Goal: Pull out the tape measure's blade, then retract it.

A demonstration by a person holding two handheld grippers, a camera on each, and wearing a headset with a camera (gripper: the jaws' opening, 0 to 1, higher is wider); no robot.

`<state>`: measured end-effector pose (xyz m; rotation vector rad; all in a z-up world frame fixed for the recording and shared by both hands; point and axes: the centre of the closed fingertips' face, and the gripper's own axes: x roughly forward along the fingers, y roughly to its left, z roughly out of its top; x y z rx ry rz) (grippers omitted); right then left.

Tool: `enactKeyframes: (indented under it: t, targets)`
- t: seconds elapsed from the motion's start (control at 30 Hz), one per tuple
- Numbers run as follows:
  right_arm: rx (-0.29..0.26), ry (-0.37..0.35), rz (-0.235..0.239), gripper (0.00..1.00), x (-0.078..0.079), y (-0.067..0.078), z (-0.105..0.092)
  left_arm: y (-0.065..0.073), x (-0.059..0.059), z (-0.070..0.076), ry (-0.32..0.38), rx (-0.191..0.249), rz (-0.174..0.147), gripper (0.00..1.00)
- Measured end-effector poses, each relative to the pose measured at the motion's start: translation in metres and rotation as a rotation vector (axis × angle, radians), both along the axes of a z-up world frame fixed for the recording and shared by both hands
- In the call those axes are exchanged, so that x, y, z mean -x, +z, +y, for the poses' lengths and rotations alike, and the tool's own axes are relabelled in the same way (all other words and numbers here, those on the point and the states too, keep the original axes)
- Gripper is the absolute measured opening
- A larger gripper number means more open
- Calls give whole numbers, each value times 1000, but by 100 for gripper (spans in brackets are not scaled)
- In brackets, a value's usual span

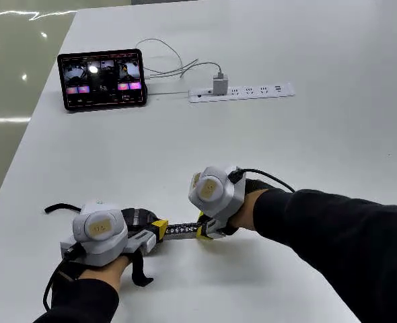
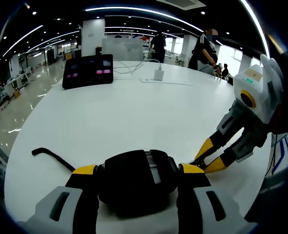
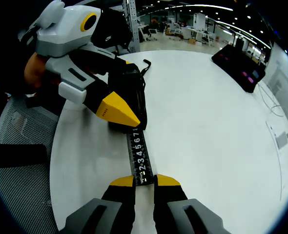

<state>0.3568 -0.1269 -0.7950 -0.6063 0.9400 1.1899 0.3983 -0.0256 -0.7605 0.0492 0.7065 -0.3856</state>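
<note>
Grey-white left hand-held gripper (image 1: 157,230), yellow jaw tips, black sleeve (image 1: 340,235), black cable (image 1: 267,176)

Bright, even overhead light falls on my white table (image 1: 319,134); shadows are soft and short. Ceiling strips (image 2: 134,9) streak glare across the glossy floor (image 1: 17,67). Both my gripper views bow strongly toward their edges; focus is sharp at centre.

The tape measure (image 2: 136,181) is a black, rounded case resting on the table (image 1: 286,148), clamped between the jaws of my left gripper (image 2: 139,169). Its blade (image 3: 137,155) is out a short way, numbers facing up, its end pinched in my right gripper (image 3: 145,181). A black strap (image 2: 50,156) trails from the case.
</note>
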Motion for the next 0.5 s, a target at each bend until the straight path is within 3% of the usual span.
enactKeyframes:
  t: [0.5]
  targets:
    - [-39,14,4,9,-1,1,8,0,0,0,-1,0,2,60]
